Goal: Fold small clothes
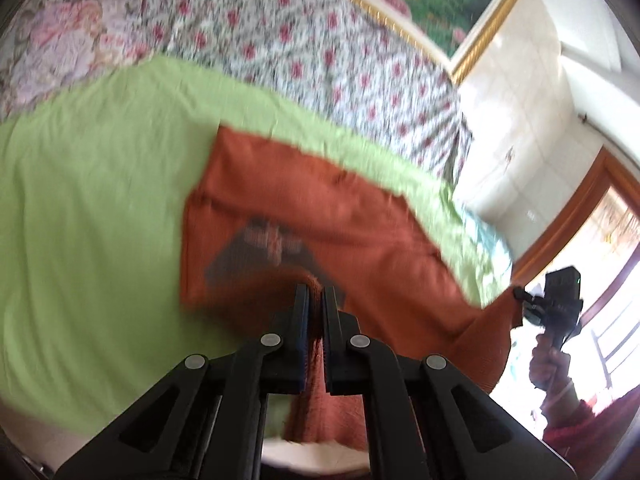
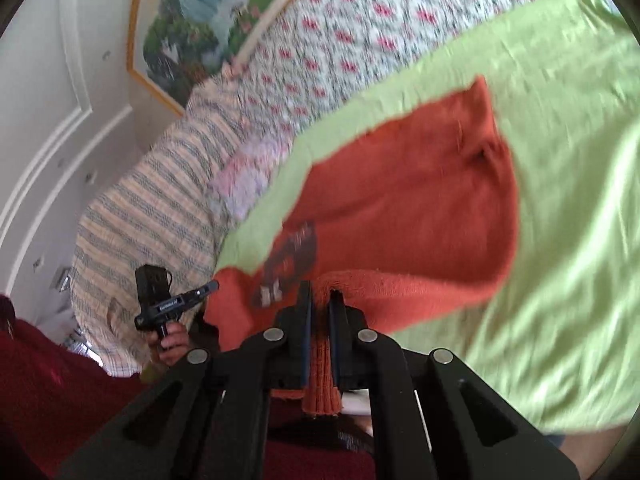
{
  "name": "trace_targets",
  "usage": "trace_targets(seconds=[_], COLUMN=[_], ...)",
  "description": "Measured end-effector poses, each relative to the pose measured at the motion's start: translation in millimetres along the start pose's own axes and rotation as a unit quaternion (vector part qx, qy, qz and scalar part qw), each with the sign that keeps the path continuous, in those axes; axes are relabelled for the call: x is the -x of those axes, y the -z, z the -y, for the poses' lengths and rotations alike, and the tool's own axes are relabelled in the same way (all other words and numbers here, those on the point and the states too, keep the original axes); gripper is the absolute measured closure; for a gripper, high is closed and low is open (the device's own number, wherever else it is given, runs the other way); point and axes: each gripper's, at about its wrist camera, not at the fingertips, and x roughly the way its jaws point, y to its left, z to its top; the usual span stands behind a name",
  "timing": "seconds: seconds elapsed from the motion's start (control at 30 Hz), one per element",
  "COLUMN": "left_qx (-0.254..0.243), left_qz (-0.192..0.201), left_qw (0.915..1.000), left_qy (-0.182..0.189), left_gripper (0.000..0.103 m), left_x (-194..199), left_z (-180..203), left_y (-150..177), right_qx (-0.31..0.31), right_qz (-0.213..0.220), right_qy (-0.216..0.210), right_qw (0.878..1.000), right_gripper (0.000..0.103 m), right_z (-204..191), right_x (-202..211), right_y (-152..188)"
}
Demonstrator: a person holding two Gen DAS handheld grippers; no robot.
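Observation:
A small rust-orange knitted garment [image 1: 352,216] with a dark printed patch lies partly on a light green sheet [image 1: 92,208]. My left gripper [image 1: 316,294] is shut on its near edge, cloth pinched between the pads. In the left wrist view my right gripper [image 1: 524,298] holds the garment's far right corner, lifted off the bed. In the right wrist view the garment [image 2: 412,200] spreads ahead, and my right gripper [image 2: 320,290] is shut on its ribbed hem. My left gripper [image 2: 208,289] shows at the left, holding the other corner. The frames are blurred.
The green sheet [image 2: 560,184] covers a bed with a floral quilt [image 1: 300,52] behind it and a striped pillow [image 2: 152,216] at one end. A gold-framed picture [image 1: 460,4] hangs on the white wall. A wooden-framed window [image 1: 600,216] is at the right.

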Motion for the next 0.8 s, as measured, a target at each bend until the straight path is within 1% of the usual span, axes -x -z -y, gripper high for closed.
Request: trace_targets(seconds=[0.1, 0.27, 0.4, 0.53, 0.67, 0.8], left_qx=[-0.004, -0.002, 0.002, 0.015, 0.027, 0.043], left_qz=[0.021, 0.023, 0.033, 0.047, 0.046, 0.04], left_qw=[0.9997, 0.9995, 0.9989, 0.9979, 0.9967, 0.9953], left_qy=[-0.006, -0.019, -0.033, -0.043, -0.061, -0.077], left_gripper=[0.1, 0.1, 0.1, 0.1, 0.1, 0.1], left_x=[-16.9, -48.0, -64.9, -88.5, -120.0, -148.1], left_z=[0.0, -8.4, -17.6, -28.0, -42.2, -58.3], left_y=[-28.7, -60.9, -83.7, -111.3, -136.3, -154.9], right_qx=[0.001, -0.014, -0.021, -0.037, -0.046, -0.058], right_qz=[0.025, 0.049, 0.057, 0.079, 0.08, 0.068], right_qy=[0.006, 0.029, 0.069, 0.089, 0.107, 0.128], right_qw=[1.0, 0.998, 0.996, 0.992, 0.99, 0.988], right_gripper=[0.095, 0.095, 0.095, 0.095, 0.095, 0.095], right_z=[7.9, 26.6, 46.1, 66.5, 85.7, 106.8], right_x=[-7.1, -31.1, -41.5, -46.8, -62.8, -87.1], right_y=[-24.5, -64.6, -92.4, -121.9, -147.3, -168.6])
